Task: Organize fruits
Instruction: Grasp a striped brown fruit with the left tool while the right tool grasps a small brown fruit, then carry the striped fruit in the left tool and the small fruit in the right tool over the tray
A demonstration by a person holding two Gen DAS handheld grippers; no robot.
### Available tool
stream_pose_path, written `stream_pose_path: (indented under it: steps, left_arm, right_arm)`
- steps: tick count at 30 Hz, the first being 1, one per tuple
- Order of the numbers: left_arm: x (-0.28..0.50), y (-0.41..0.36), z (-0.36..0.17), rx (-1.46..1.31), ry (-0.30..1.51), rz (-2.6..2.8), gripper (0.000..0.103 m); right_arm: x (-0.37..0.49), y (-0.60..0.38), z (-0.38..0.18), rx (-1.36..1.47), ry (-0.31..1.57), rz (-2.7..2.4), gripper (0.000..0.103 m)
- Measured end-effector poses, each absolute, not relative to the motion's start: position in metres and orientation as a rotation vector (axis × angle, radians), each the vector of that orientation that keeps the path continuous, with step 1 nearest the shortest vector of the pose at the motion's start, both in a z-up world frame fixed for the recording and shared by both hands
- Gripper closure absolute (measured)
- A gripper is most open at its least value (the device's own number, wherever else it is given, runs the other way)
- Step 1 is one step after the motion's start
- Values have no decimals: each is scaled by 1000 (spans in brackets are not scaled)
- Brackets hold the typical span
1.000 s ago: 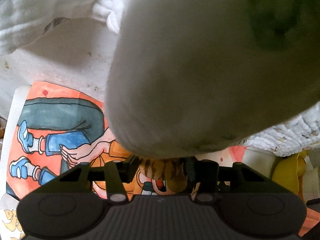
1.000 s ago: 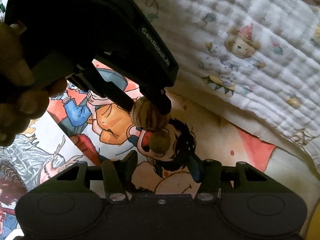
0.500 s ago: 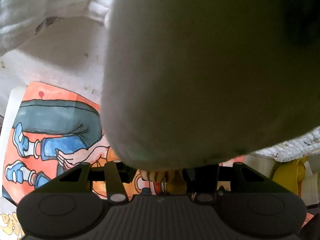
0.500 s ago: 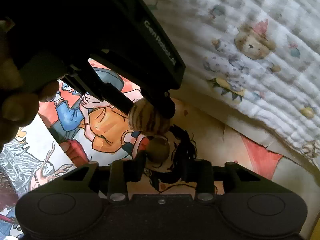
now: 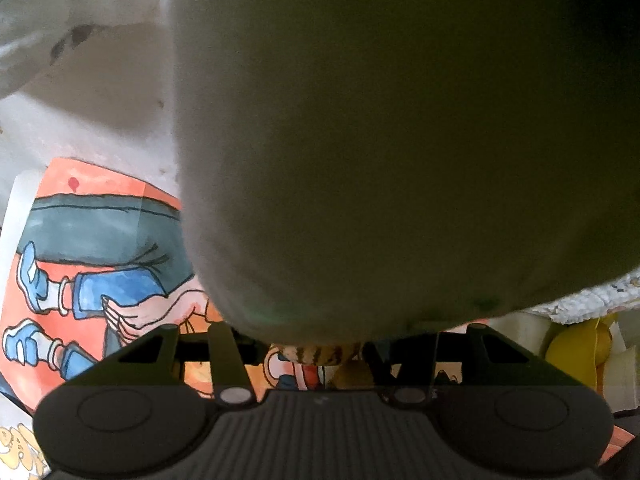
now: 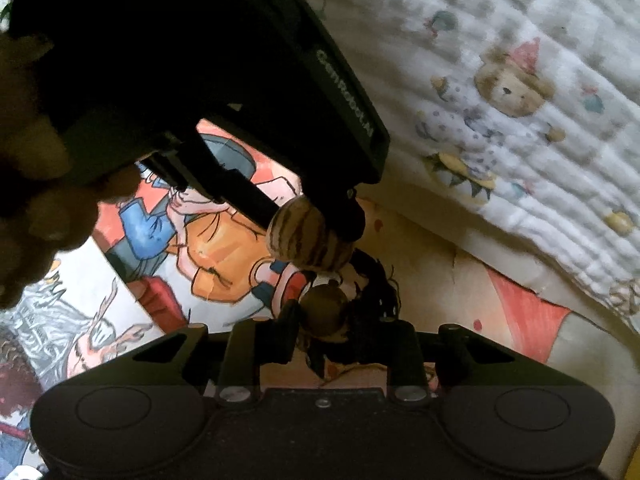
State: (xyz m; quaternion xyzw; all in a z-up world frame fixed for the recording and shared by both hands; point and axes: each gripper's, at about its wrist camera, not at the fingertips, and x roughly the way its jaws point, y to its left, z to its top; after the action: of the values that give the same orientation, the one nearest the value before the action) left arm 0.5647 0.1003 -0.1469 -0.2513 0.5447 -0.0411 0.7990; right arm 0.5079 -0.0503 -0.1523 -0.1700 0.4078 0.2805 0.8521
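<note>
A striped brown fruit (image 6: 306,236) is gripped in the left tool (image 6: 320,222), and just below it a smaller brown fruit (image 6: 324,310) is clamped in the right tool (image 6: 334,330), whose jaws have just been closing, both held over a cartoon poster (image 6: 224,264) beside a quilted blanket (image 6: 500,92).

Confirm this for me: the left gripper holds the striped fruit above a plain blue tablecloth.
Wrong surface. The left gripper does hold the striped fruit, but above a colourful cartoon print, not a plain blue tablecloth; the right wrist view shows it.
</note>
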Motion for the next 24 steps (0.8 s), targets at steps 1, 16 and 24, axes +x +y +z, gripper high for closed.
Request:
stream_pose_path:
  steps: [1, 16, 24]
  left_arm:
    - [565, 99, -147, -534, 1171, -89, 49]
    - [559, 68, -156, -371, 1186, -150, 51]
    - [527, 63, -158, -368, 1213, -139, 51]
  right_arm:
    - [505, -53, -151, -355, 859, 591, 75]
    - [480, -80, -150, -300, 900, 545, 75]
    - [453, -110, -135, -242, 908, 503, 75]
